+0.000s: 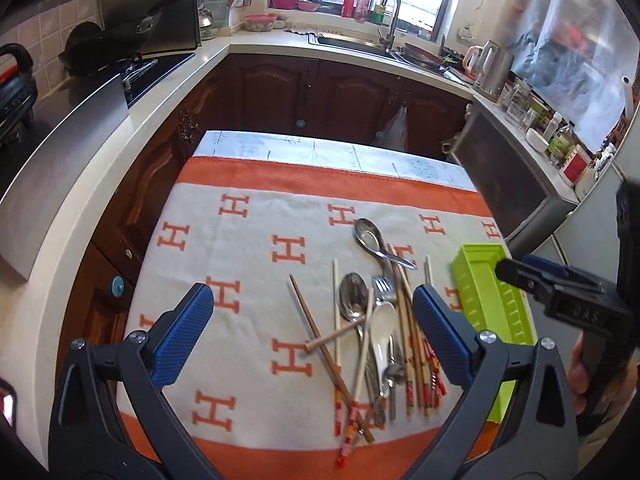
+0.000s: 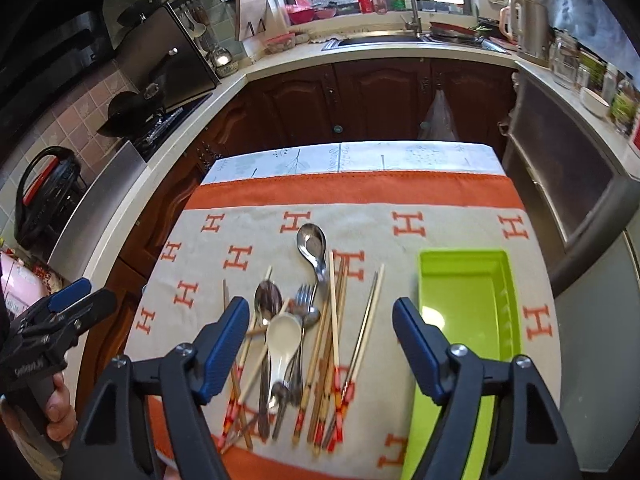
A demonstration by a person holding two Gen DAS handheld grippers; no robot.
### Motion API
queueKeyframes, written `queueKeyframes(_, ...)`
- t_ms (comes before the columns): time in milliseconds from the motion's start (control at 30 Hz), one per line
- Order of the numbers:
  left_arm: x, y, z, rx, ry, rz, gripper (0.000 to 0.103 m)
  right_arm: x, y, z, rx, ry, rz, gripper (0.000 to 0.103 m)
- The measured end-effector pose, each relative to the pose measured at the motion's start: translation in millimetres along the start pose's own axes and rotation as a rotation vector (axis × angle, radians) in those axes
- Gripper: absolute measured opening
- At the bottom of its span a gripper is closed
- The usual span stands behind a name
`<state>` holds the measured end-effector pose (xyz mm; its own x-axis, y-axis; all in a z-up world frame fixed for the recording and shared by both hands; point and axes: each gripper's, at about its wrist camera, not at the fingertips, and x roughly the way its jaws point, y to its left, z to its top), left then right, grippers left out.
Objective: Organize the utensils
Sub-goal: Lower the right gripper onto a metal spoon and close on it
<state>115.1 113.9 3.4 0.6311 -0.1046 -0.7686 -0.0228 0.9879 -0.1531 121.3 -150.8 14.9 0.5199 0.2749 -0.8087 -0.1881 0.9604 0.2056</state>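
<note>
Blue-padded fingers (image 2: 224, 344) of the right gripper (image 2: 318, 350) are held spread and empty above the utensil pile (image 2: 298, 344) on the table (image 2: 440, 188); the left gripper (image 1: 314, 336) is likewise spread. Light, stiff chopsticks (image 2: 334, 320) can be expected to roll, so mid-shaft is advised. Slippery metal spoons (image 2: 312, 244) are best pinched at the handle. An empty green tray (image 2: 516, 312) is seen just right.
</note>
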Motion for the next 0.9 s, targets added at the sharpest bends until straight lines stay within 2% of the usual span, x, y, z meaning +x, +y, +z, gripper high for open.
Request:
queueKeyframes(133,38.9,3.1,15.2,0.029,0.069,-0.052,0.099,44.5,0.8,30.2,-0.015,0.055,0.025,0.064)
queueKeyframes(300,92.2,2.5,14.0,0.061,0.140,-0.036,0.094,113.9,-3.2,52.1,0.000,0.162,0.055,0.054)
queueKeyframes(400,122.0,11.5,9.2,0.033,0.195,-0.036,0.088,152.3,-9.0,58.1,0.017,0.221,0.051,0.047)
queueKeyframes(567,154.3,35.5,-4.9,-0.020,0.246,-0.035,0.087,202.6,-16.1,64.0,0.021,0.284,0.040,0.042)
queueKeyframes(667,166.7,44.3,-12.0,-0.038,0.273,-0.040,0.086,221.2,-11.0,63.5,-0.012,0.314,0.038,0.034)
queueKeyframes(733,169.8,47.5,-16.5,-0.040,0.282,-0.047,0.086,222.8,-4.5,63.4,-0.061,0.293,0.023,0.032)
queueKeyframes(867,170.2,45.4,-19.2,-0.032,0.289,-0.067,0.086,224.4,18.4,55.5,-0.211,0.273,-0.065,0.029)
queueKeyframes(900,169.5,43.6,-19.2,-0.030,0.290,-0.074,0.086,223.3,24.5,51.9,-0.251,0.261,-0.082,0.021)
